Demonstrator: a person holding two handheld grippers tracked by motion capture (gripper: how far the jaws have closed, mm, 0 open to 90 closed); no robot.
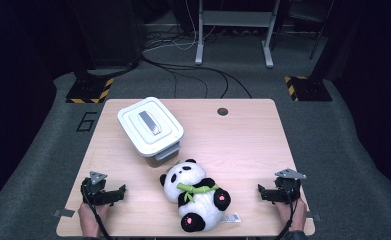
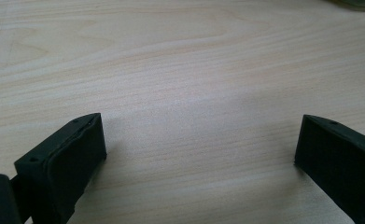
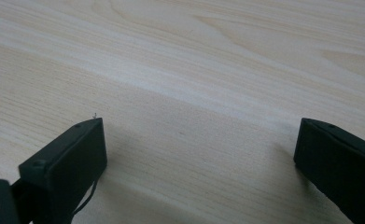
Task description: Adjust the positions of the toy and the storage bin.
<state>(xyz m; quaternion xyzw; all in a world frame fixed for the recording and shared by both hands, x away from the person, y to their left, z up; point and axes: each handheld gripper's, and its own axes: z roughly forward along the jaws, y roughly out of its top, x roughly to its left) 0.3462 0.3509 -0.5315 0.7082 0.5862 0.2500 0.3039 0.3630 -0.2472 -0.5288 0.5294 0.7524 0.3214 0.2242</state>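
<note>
Wood grain runs across the pale rectangular desk, and a black-and-white plush panda with a green bamboo sprig at its neck and pink paw pads lies on its back near the desk's front edge, roughly midway between the two tools. The left tool rests near the front left corner, held by a hand that comes in from below, and points inward at the panda but stays apart from it. In the left gripper view its two black jaws stand wide apart over bare wood, with nothing between them. The right tool sits near the front right corner in the other hand, also aimed inward and apart from the toy. In the right gripper view its jaws are likewise spread wide over bare wood, holding nothing. Behind the panda, toward the far left of the desk, stands a white rectangular plastic storage box with its lid on and a grey handle on top; its near corner comes close to the panda's head.
</note>
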